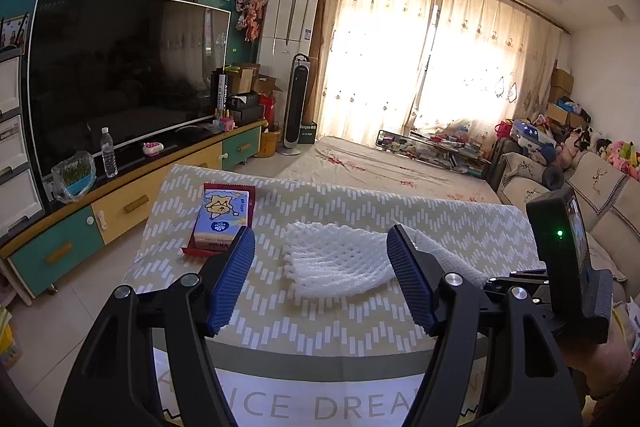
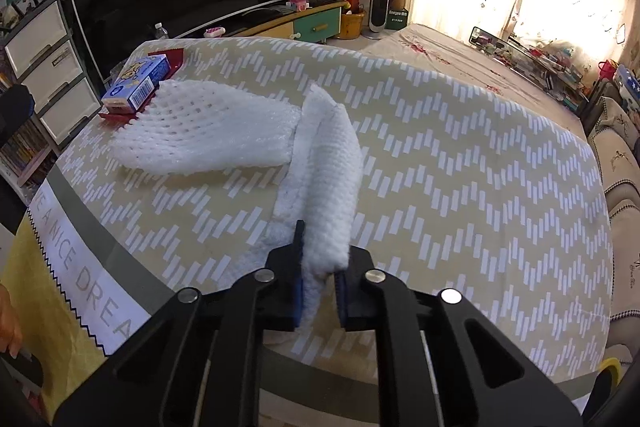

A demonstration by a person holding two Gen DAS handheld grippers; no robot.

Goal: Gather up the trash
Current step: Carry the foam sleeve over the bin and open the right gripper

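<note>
A white foam fruit net (image 1: 336,259) lies flat on the table with the chevron-patterned cloth (image 1: 360,323). My left gripper (image 1: 322,247) is open, hovering just before this net, one finger on each side. A blue tissue pack (image 1: 222,219) lies on a red wrapper (image 1: 194,251) at the far left. In the right wrist view my right gripper (image 2: 318,267) is shut on a second white foam net (image 2: 332,163) and holds it above the cloth (image 2: 460,187). The flat net (image 2: 204,131), the tissue pack (image 2: 136,83) and the red wrapper (image 2: 176,57) lie beyond it to the left.
A TV (image 1: 120,75) on a low cabinet (image 1: 132,203) stands left of the table, with a water bottle (image 1: 108,153). A sofa (image 1: 592,187) is on the right. A cloth-covered surface (image 1: 380,167) and a cluttered glass table (image 1: 432,143) lie behind.
</note>
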